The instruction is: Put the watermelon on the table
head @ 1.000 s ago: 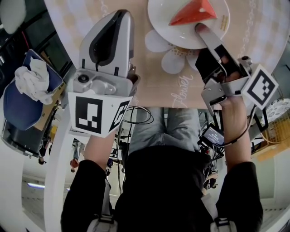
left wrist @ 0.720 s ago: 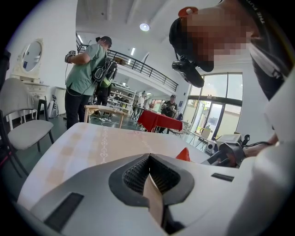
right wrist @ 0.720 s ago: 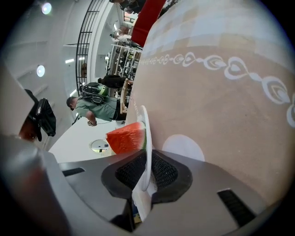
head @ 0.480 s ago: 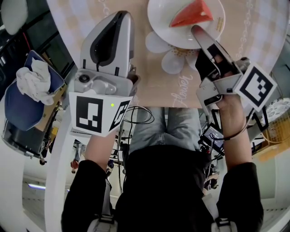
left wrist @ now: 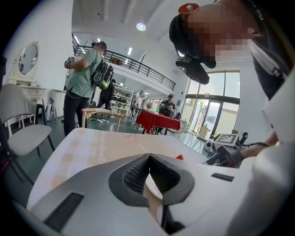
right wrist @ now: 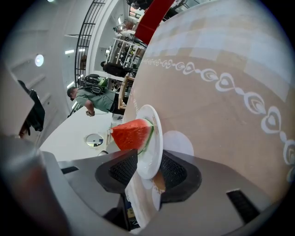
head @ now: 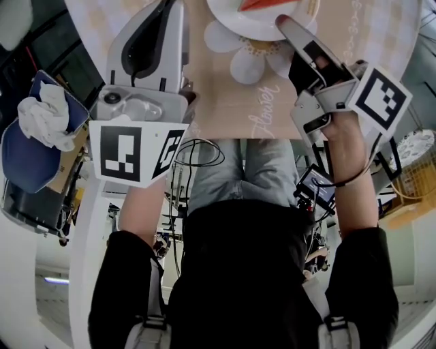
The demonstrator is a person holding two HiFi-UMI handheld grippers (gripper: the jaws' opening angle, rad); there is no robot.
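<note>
Opening right hand-held gripper point(right wrist: 147, 170), jaws now apart astride plate point(head: 228, 17) rim, watermelon point(head: 261, 3) lying just beyond at head view's top centre; idling left hand-held gripper point(left wrist: 148, 159), jaws together, farther off.

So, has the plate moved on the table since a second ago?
No. The plate overlaps the flower print just as before; both slid up the head view together, so the camera shifted.

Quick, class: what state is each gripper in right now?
Left gripper: shut, empty.
Right gripper: open; its fingers have just been opening, with the plate rim between them, not gripped.
</note>
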